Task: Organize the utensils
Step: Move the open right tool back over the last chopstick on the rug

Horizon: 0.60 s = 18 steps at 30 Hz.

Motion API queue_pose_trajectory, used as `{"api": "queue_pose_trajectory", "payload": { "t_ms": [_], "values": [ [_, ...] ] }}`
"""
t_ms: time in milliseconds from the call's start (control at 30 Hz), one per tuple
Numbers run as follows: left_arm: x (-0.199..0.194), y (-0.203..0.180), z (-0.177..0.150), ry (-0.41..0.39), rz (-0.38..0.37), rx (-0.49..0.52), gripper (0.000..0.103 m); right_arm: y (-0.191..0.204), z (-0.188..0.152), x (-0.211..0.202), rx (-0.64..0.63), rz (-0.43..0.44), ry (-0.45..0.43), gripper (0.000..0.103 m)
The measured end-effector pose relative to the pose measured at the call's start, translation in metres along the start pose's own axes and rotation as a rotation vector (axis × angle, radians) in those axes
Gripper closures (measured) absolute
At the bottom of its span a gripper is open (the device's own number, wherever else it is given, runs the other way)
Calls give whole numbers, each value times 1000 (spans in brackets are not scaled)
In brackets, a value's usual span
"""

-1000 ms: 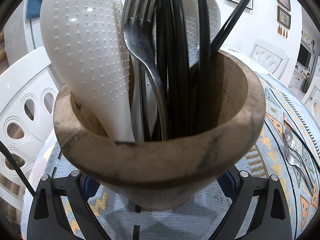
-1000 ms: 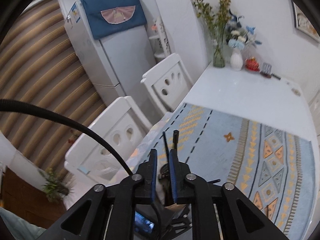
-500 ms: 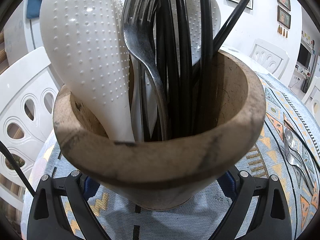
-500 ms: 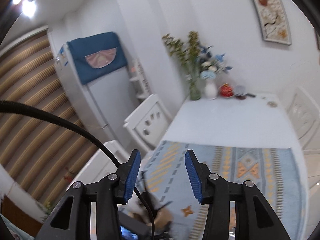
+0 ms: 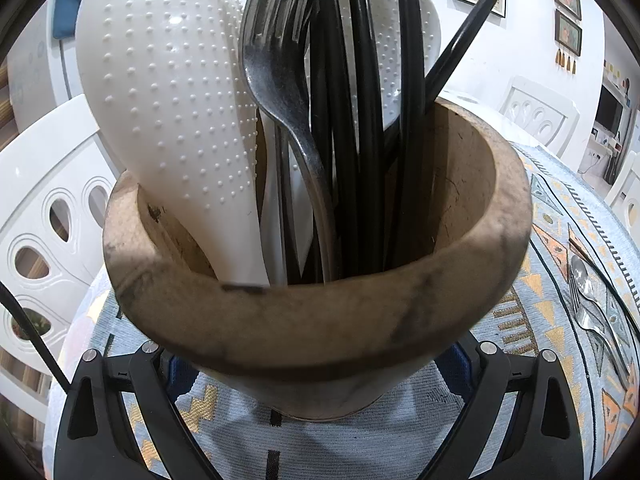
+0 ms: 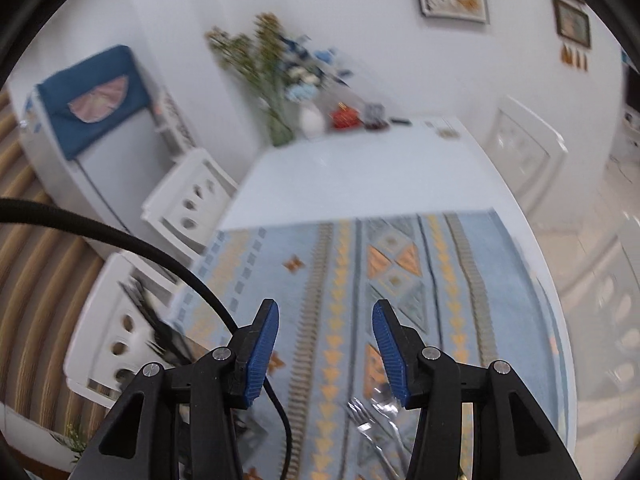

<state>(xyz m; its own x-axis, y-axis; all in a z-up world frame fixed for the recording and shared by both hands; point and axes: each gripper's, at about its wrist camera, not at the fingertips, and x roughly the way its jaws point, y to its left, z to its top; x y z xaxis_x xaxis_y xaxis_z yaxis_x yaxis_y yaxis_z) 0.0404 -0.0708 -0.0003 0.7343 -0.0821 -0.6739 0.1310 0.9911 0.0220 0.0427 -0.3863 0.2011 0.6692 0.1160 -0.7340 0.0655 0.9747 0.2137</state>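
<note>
The wooden utensil holder (image 5: 320,320) is clamped around its lower body by the left gripper (image 5: 316,396), one finger on each side, and is steadied upright on the patterned tablecloth (image 5: 560,288). Inside it stand two white dimpled rice paddles (image 5: 168,92), a dark metal fork (image 5: 276,80) and a bundle of black chopsticks (image 5: 360,120). The jaws of the right gripper (image 6: 326,344) have just been opening; they are now parted with nothing between the blue pads (image 6: 262,354), and the view is blurred by motion. The remaining cutlery is seen lying on the cloth: a metal fork and spoon (image 6: 372,416) just below the right gripper's tips, the same pair (image 5: 588,304) lying well to the right of the holder in the left view.

The step in hand is judged to be the reach for the next loose piece. It would be done well if the gripper were brought down over a handle rather than the tines, the jaws aligned across the handle's width, only one piece taken, and the holder kept firmly held so that insertion does not tip it
</note>
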Motion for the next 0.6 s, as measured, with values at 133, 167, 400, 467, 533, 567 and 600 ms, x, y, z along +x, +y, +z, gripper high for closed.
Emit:
{"api": "queue_pose_trajectory", "payload": {
  "t_ms": [133,167,400,467,533,567,600],
  "values": [
    [0,-2,0,1,2,1,8,-20,-16,35,-29,-111,123,56],
    [0,-2,0,1,2,2,8,-24,-20,49,-41,-142,179,56],
    [0,-2,0,3,3,3,8,-83,-66,142,84,-218,518,62],
    [0,-3,0,4,5,4,7,-87,-69,149,78,-237,528,62],
    [0,-3,1,5,5,4,7,-89,-70,157,53,-249,547,62],
    [0,-3,1,6,5,4,7,-90,-70,161,48,-252,555,62],
    [1,-3,1,6,5,5,7,-93,-71,166,45,-252,564,62]
  ]
}}
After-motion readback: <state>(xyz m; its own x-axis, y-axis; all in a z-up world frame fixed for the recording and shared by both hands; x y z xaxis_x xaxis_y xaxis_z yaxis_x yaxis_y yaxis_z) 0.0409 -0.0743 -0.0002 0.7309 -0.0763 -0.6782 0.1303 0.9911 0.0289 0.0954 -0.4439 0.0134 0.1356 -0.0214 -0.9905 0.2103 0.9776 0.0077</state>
